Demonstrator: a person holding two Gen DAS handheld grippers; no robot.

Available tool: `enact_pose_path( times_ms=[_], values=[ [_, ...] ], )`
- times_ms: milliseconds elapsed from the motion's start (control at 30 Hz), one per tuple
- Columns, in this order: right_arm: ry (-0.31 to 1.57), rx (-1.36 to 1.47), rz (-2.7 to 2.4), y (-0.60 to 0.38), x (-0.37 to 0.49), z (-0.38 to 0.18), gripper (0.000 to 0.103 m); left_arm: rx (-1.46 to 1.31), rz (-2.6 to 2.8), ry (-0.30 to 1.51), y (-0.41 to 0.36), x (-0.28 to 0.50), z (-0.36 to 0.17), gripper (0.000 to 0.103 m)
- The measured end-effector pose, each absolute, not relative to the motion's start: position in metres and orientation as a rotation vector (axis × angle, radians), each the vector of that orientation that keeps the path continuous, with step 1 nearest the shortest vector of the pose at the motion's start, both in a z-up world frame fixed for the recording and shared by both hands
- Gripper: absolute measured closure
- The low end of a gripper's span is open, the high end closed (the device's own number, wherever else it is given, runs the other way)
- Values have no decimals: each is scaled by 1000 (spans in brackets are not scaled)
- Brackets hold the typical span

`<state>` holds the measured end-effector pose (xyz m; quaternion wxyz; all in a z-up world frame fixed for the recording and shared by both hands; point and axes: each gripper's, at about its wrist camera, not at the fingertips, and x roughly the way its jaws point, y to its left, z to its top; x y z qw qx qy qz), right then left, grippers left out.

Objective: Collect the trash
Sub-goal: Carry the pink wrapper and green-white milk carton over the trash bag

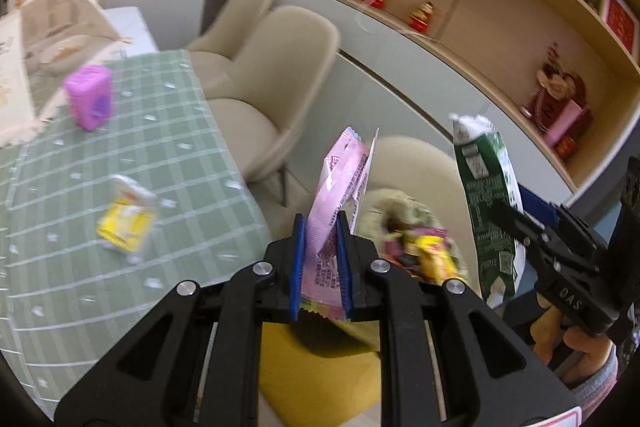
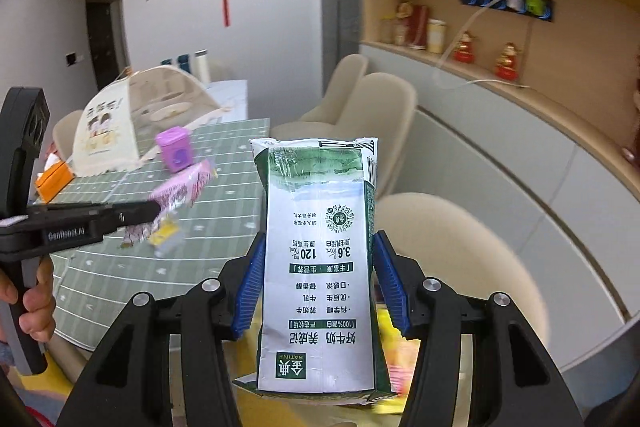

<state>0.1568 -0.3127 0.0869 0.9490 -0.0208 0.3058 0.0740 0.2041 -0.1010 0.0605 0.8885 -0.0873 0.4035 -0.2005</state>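
Lots is getting blurred or cut off here. In the left wrist view, the yellow packet [image 1: 126, 223] lying on the table at lower left is smearing into a blob, so no label is readable. Right of the left gripper [image 1: 321, 267] there's a fuzzy pile of colourful wrappers [image 1: 420, 251] sitting in something rounded and beige, and I honestly can't tell what that container is. The bottom end of the pink wrapper [image 1: 342, 187] is disappearing between the blue pads, which are pinching narrowly on it, with its top poking up mid-frame.

The right gripper [image 2: 318, 283] is standing wide and clamping the green and white milk carton [image 2: 320, 259], which is filling the centre of the right wrist view and hiding whatever is behind it; its lower edge is running into a yellow blur. A hand [image 2: 34, 301] is getting cropped at the left edge.

The table is wearing a green checked tablecloth [image 1: 168, 131], with a purple box [image 1: 90, 101] toward the upper left. Beige chairs [image 1: 272, 67] are lining the table's right side, and wooden shelves [image 1: 500, 27] with red figurines are curving across the upper right.
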Motion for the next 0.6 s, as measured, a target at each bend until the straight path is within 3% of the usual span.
enact_pose_path(
  times_ms=[367,500,600],
  values=[
    [631,4,60,-402,152,83,53,-154,-569,979,-233,214,13,88],
    [654,24,61,-411,149,70,53,-177,-579,991,-242,224,4,72],
    [671,41,72,-413,149,60,53,-211,-561,1024,-238,232,-1,68]
  ],
)
